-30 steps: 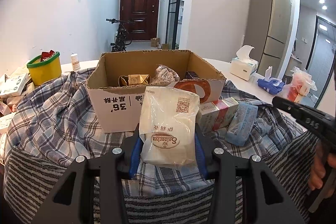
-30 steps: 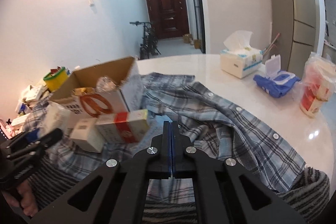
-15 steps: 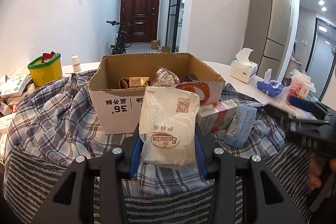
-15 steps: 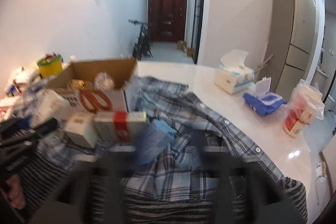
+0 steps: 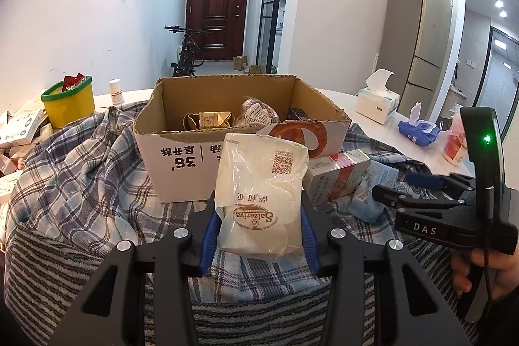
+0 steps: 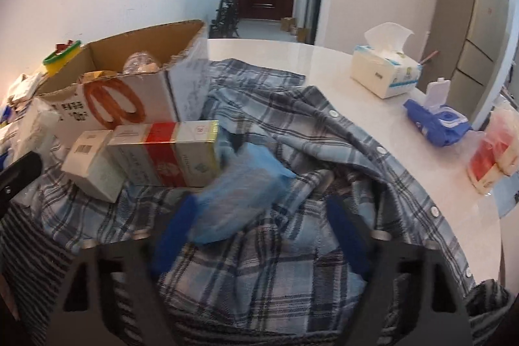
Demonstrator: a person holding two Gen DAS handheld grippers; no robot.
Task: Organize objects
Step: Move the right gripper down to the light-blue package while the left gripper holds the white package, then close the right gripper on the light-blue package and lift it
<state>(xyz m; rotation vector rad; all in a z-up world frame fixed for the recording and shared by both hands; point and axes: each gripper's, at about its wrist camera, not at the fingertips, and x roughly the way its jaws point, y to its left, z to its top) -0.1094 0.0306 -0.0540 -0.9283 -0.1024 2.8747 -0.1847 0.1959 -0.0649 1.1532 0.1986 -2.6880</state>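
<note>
While the left claw (image 5: 258, 216) keeps its pads clamped on the pale plastic food pouch (image 5: 259, 193) just in front of the open brown cardboard box (image 5: 240, 132), the right claw (image 6: 256, 235), shut a second ago, has dropped toward the soft light-blue packet (image 6: 236, 193) beside the box; its jaws are closing around it, pads not yet pressing. The red-and-white carton (image 6: 165, 154) crowds the packet, and the rumpled blue plaid shirt (image 6: 292, 132) lies beneath on the white bench (image 6: 324, 60).

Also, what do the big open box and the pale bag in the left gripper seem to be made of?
Box: corrugated cardboard, matte brown inside, white printed outside; the fluted edge shows along its torn rim.
Bag: thin plastic film, it seems, glossy and half see-through, with creases that catch the light. Held between the left gripper pads.
</note>
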